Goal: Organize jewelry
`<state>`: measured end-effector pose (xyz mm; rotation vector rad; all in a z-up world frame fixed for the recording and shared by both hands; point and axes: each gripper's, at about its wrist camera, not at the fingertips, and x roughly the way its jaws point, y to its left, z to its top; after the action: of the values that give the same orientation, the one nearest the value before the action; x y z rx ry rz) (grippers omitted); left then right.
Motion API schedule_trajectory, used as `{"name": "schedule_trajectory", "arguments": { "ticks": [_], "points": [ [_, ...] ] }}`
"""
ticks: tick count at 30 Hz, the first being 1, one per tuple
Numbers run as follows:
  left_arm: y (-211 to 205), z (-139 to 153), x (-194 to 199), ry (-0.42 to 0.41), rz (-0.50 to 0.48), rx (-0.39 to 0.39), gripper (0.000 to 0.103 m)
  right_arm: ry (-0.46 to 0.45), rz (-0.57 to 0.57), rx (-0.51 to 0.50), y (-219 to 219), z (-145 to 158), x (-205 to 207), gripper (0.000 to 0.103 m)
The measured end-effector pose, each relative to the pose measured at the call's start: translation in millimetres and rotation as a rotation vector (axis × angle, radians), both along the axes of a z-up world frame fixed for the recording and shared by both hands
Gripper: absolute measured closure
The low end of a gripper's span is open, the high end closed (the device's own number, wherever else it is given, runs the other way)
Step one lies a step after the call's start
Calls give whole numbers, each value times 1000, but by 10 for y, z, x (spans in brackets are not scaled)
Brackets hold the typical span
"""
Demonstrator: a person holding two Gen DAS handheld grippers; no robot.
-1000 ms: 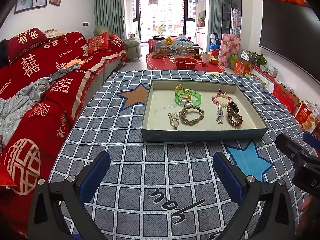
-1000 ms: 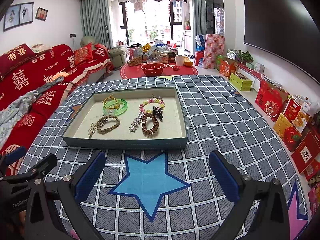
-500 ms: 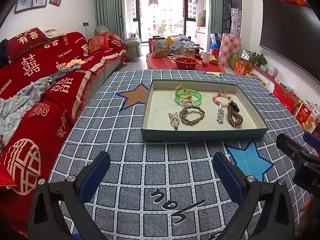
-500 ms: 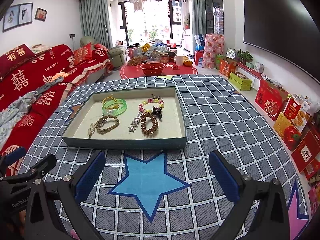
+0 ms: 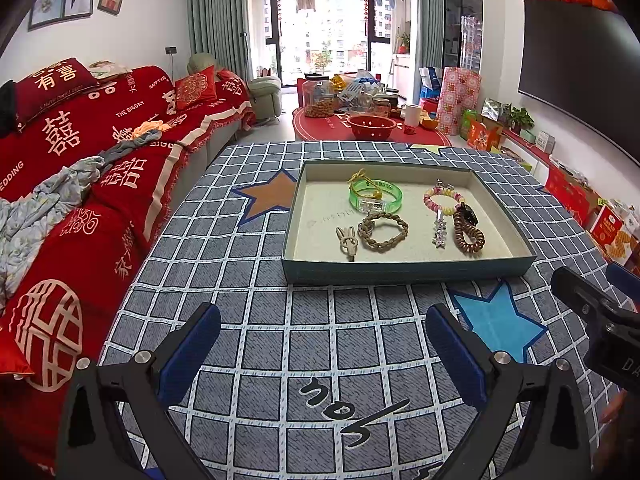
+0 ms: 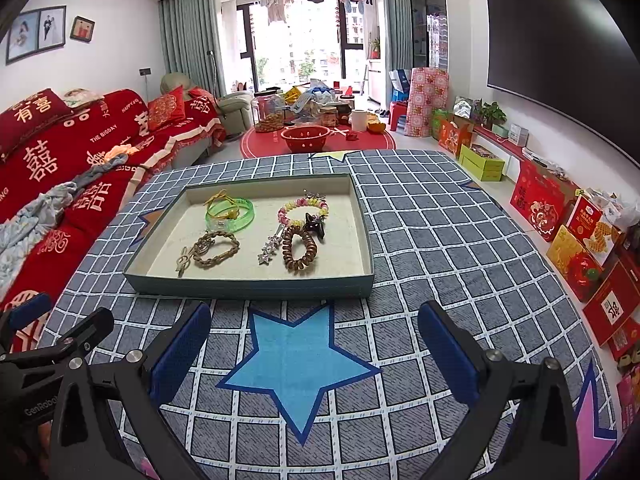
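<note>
A shallow teal tray (image 5: 404, 271) (image 6: 248, 286) stands on the checked table cover. In it lie a green bangle (image 5: 375, 196) (image 6: 230, 213), a braided brown bracelet (image 5: 383, 230) (image 6: 216, 248), a pastel bead bracelet (image 5: 443, 198) (image 6: 303, 210), a brown coil hair tie (image 5: 468, 236) (image 6: 299, 253), a silver star clip (image 5: 439, 231) (image 6: 270, 247), a small rabbit clip (image 5: 347, 241) (image 6: 183, 262) and a black clip (image 5: 466, 212) (image 6: 314, 226). My left gripper (image 5: 323, 344) and right gripper (image 6: 314, 340) are both open and empty, held well short of the tray's near wall.
A red-covered sofa (image 5: 80, 168) runs along the left of the table. A round red table (image 6: 316, 142) with a red bowl and jars stands beyond. Gift boxes (image 6: 580, 232) line the right wall under a TV. The right gripper shows at the left view's edge (image 5: 592, 308).
</note>
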<state>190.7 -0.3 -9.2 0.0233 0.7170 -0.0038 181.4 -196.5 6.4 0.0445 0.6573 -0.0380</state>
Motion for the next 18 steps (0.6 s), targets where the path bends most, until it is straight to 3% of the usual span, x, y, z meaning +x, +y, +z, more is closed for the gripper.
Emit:
{"name": "schedule_trajectory", "arguments": {
  "ticks": [18],
  "points": [
    [2, 2, -3, -1, 1, 0, 0, 1, 1, 1, -1, -2, -5, 0]
  ]
}}
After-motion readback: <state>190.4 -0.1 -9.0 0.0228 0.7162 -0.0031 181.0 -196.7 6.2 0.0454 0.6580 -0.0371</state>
